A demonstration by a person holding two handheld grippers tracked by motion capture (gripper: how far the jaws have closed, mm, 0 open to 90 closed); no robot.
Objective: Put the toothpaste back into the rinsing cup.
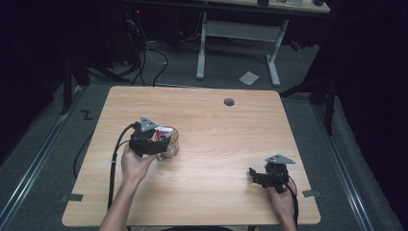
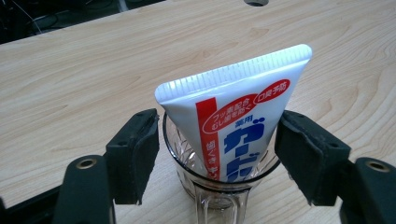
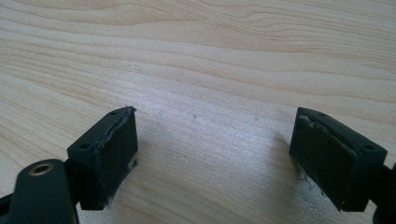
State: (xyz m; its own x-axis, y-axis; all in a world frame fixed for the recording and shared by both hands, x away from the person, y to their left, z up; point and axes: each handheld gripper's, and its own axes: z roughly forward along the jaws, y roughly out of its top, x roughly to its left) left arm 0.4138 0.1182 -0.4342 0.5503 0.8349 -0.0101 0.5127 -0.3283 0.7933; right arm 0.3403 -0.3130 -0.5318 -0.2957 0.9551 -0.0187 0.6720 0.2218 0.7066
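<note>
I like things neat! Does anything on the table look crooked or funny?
Yes, a little. The toothpaste tube stands cap-down in the glass cup and leans to one side, its flat crimped end tilted up and sticking well above the rim. The left gripper has its jaws open on either side of the cup. Nothing looks spilled or broken.

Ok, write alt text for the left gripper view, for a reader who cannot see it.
A white toothpaste tube with red and blue print stands tilted, crimped end up, in a clear glass cup on a light wooden table. The left gripper has its two black jaws open either side of the cup's rim, with the right jaw close against the tube.
</note>
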